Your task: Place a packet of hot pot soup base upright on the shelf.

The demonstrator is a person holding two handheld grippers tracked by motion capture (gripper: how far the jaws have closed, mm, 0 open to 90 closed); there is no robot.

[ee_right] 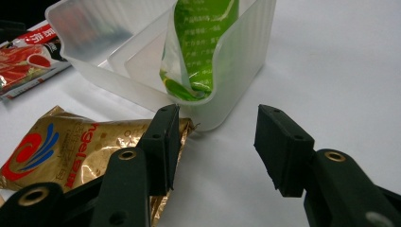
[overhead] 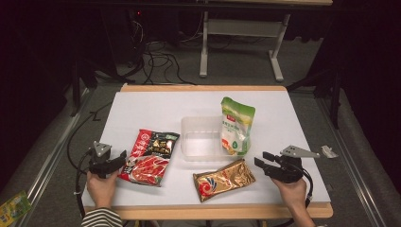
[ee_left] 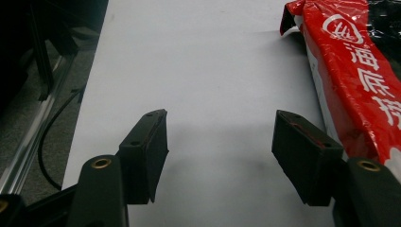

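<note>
**A:** Where do your two grippers stand?

**B:** Your left gripper (overhead: 124,157) sits at the near left of the white table (overhead: 142,104), in your left hand (overhead: 101,187). Its jaws are wide apart with nothing between them but bare tabletop. The red pouch (overhead: 150,156) lies flat just to the right of it, and in the left gripper view the pouch's long edge runs close along the outside of one jaw; you cannot tell whether they touch.

**A:** And the right one?

**B:** Your right gripper (overhead: 261,159) is at the near right, held in your right hand (overhead: 293,191), pointing left toward the middle of the table. Its jaws are also well apart and grip nothing. In the right gripper view one jaw stands at the corner of the gold pouch (ee_right: 71,146), in front of its edge, and the other is over bare table.

**A:** Where are the packets you are working with?

**B:** The gold pouch lies flat near the front edge, just left of your right gripper and just nearer to you than the clear plastic bin (overhead: 198,137). The bin sits in the middle of the table. The green pouch (overhead: 236,125) stands upright in the bin's right end, leaning on its wall, with its top well above the rim. The red pouch is left of the bin, apart from it.
</note>
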